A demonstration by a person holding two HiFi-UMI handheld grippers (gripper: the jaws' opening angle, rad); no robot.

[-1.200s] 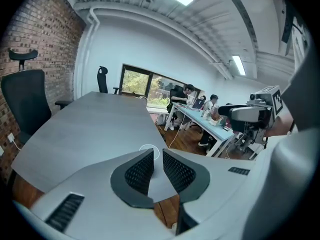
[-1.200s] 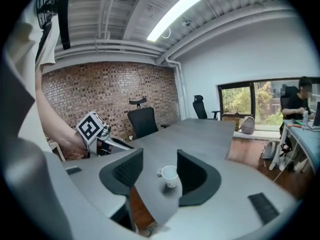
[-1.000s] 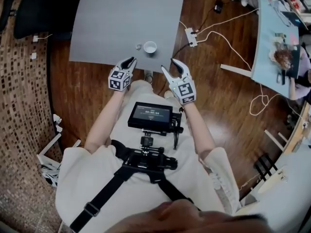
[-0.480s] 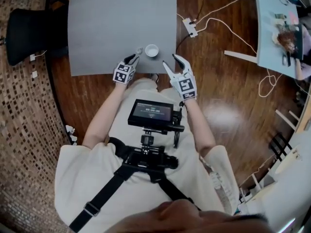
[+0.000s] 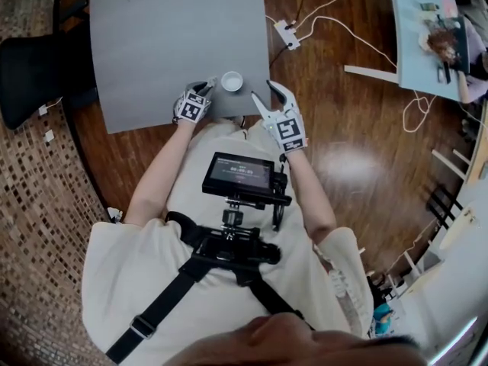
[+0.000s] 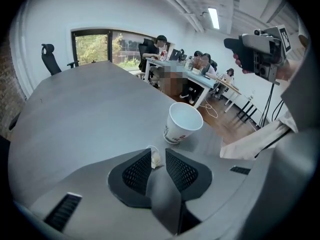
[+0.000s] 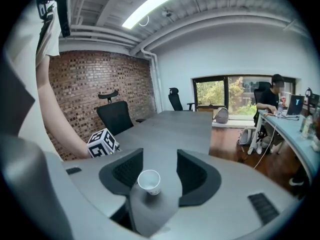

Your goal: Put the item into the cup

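Observation:
A white paper cup (image 5: 232, 81) stands upright near the front edge of the grey table (image 5: 152, 36). Just left of it lies the item (image 5: 212, 83), a small whitish lump. My left gripper (image 5: 201, 91) reaches over the table edge up to it. In the left gripper view the item (image 6: 155, 158) sits between the tips of my left gripper (image 6: 158, 153), whose jaws stand a little apart around it without visibly pressing, and the cup (image 6: 181, 123) is just beyond to the right. My right gripper (image 5: 268, 97) hovers open right of the cup, holding nothing; its own view shows the cup (image 7: 149, 181) ahead between the jaws.
A black office chair (image 5: 38, 67) stands left of the table. A power strip and white cables (image 5: 284, 33) lie on the wooden floor at the right. A chest-mounted screen (image 5: 240, 175) hangs below my arms. People sit at a far desk (image 6: 200, 69).
Both grippers have moved forward to the table's front edge. The left one has gone from short of the table to the item, which now lies between its tips.

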